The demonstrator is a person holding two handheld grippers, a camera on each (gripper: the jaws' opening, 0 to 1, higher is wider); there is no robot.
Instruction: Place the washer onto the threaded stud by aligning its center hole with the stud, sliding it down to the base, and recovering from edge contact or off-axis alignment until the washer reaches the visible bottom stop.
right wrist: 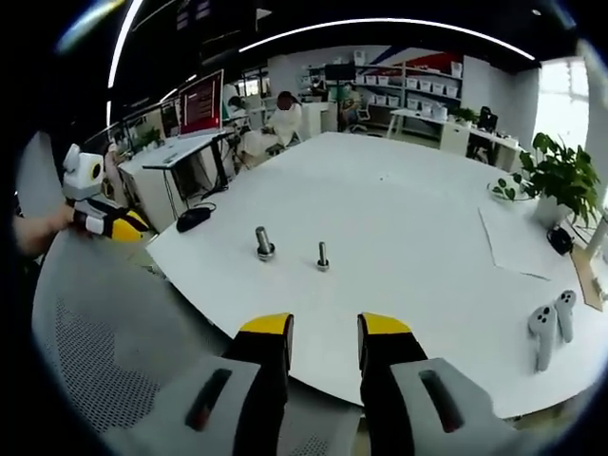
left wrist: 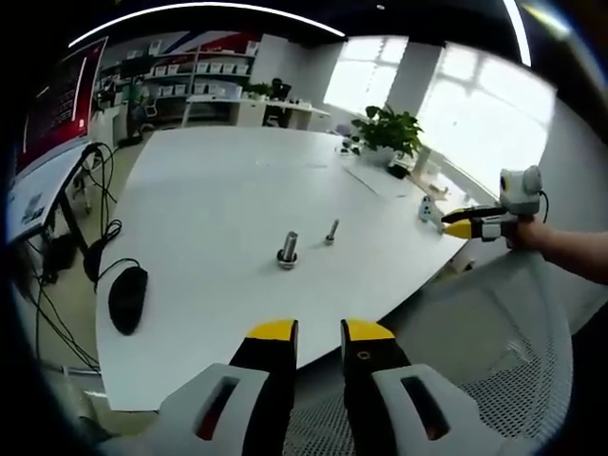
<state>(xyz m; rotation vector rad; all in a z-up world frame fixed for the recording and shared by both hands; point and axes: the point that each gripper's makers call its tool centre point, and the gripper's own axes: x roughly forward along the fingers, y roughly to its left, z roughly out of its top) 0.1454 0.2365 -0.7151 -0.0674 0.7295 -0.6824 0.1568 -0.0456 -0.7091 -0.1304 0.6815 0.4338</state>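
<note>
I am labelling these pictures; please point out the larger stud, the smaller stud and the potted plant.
larger stud (left wrist: 288, 249): left gripper view, middle of its shaft.
smaller stud (left wrist: 332, 231): left gripper view, its shaft.
potted plant (right wrist: 560, 176): right gripper view, its leaves.

Washer (left wrist: 287, 256): too small to tell apart from the base of the larger stud (right wrist: 263, 241).
Smaller stud (left wrist: 332, 231): thread too small to make out.
Left gripper (left wrist: 318, 334): bodies cut off by the bottom edge.
Right gripper (right wrist: 323, 328): likewise cut off below.
Far shelves (right wrist: 418, 81): contents blurred.
Mouse (left wrist: 127, 297): cable end hidden off the table (left wrist: 218, 190).
</note>
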